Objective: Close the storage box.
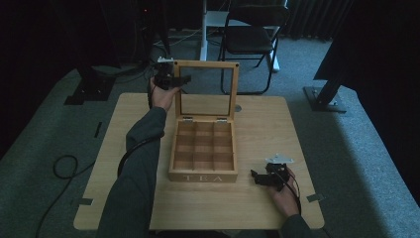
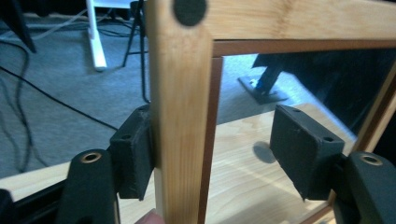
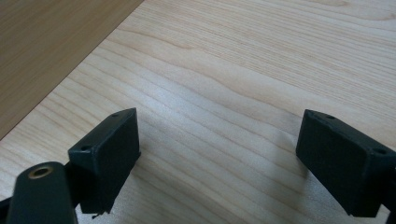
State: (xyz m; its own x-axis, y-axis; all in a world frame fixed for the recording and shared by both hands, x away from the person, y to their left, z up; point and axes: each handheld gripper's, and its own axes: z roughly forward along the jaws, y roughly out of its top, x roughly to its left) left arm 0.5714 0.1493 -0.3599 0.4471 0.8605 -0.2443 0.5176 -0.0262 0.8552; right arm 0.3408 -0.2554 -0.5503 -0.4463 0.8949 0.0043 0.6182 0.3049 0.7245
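One wooden tea box [image 1: 203, 148], nine compartments, sits mid-table [image 1: 257, 203] with its glass lid [image 1: 205, 89] upright. Left gripper [image 2: 212, 154] straddles the lid's left frame post: one pad touching, the other apart, jaws part-open. Right gripper [image 1: 261, 178] rests wide, holding nothing, near the box's front right corner.

Lid frame [image 2: 180, 116]: cut off at the top, right and bottom edges of the left gripper view; its left post hides part of the left pad [image 2: 133, 156].
Fingertip [image 2: 150, 218]: cropped at the bottom edge.
Tea box [image 3: 51, 51]: a blurred side panel, cut by the right gripper view's upper left corner.
Compartment contents [image 1: 203, 147]: too dim to tell.
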